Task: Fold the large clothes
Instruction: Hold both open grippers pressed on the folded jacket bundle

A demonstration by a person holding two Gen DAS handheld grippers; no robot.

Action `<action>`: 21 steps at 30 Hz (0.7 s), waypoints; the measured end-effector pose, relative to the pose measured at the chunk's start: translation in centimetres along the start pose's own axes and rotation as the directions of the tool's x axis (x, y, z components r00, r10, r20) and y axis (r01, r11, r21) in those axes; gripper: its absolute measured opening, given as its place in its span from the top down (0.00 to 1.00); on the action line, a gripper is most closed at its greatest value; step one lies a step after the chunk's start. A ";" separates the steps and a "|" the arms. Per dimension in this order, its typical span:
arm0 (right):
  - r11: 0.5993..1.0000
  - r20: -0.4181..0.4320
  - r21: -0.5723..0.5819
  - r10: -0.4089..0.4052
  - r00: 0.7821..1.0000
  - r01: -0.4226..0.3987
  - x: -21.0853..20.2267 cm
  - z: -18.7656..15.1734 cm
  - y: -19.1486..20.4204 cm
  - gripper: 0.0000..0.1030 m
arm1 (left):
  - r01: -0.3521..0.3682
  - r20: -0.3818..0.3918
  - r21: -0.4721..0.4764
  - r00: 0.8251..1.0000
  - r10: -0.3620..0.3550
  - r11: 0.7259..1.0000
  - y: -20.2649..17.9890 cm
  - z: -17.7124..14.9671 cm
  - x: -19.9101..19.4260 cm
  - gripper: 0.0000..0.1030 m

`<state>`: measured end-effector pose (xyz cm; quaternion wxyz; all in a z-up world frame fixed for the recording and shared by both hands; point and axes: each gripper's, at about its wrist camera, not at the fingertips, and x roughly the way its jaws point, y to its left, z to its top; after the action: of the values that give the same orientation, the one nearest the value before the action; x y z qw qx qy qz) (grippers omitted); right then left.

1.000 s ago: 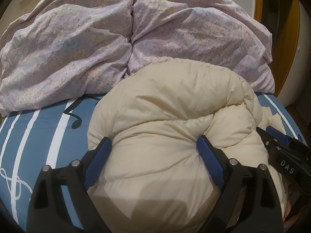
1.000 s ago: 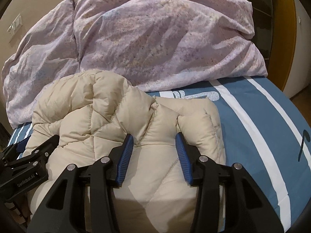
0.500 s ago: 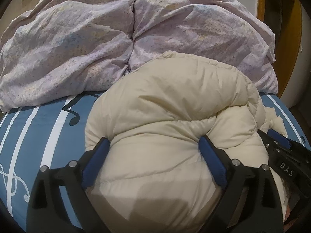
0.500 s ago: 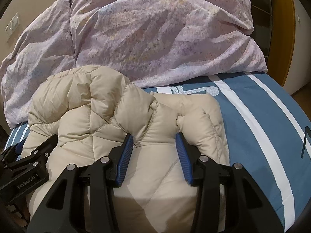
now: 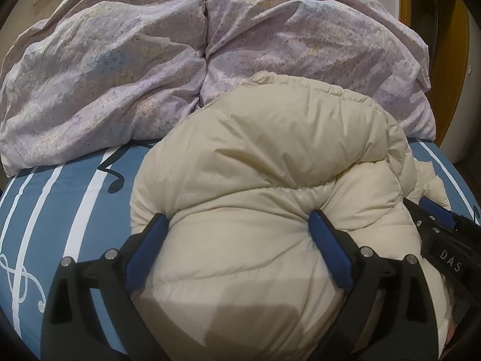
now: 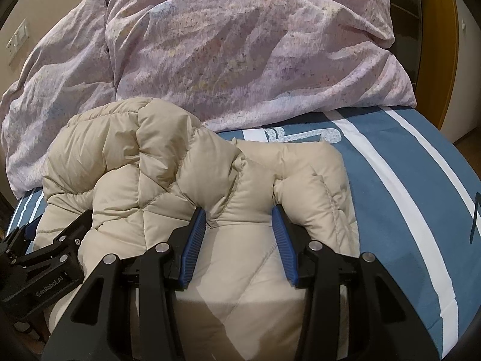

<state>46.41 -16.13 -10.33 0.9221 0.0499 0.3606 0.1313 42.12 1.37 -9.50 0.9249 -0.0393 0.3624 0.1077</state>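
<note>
A cream puffer jacket [image 5: 270,180] lies bundled on the blue striped bed; it also shows in the right wrist view [image 6: 186,186]. My left gripper [image 5: 237,225] is clamped on a thick fold at the jacket's near left part, its blue pads [image 5: 327,240] pressed into the padding. My right gripper [image 6: 239,222] is clamped on a narrower fold at the jacket's near right part, blue pads [image 6: 281,237] sunk into the fabric. Each gripper shows at the edge of the other's view: the right one [image 5: 442,234], the left one [image 6: 45,255].
Two lilac floral pillows [image 5: 120,60] [image 6: 255,48] lie at the head of the bed, touching the jacket's far edge. The blue sheet with white stripes [image 6: 405,180] [image 5: 60,204] spreads to both sides. A wooden frame and a white wall [image 6: 463,60] stand at right.
Both grippers, still holding the jacket, have pushed it a little farther toward the pillows; the jacket bulges higher against them.
</note>
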 end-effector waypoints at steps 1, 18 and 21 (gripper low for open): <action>1.000 0.000 0.001 -0.001 1.000 0.001 0.0 0.0 0.0 0.55 | -0.001 0.000 0.000 1.000 0.001 1.000 0.0 0.0 0.0 0.08; 1.000 -0.001 0.002 0.001 1.000 -0.001 0.1 0.0 0.0 0.54 | -0.016 -0.005 0.008 1.000 0.016 1.000 -0.1 0.0 0.3 0.07; 1.000 -0.001 0.003 0.002 1.000 -0.002 0.1 0.0 0.0 0.54 | -0.016 -0.005 0.009 1.000 0.016 1.000 -0.1 0.0 0.3 0.07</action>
<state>46.46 -16.10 -10.43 0.9216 0.0518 0.3614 0.1317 42.34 1.30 -9.69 0.9232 -0.0326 0.3658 0.1134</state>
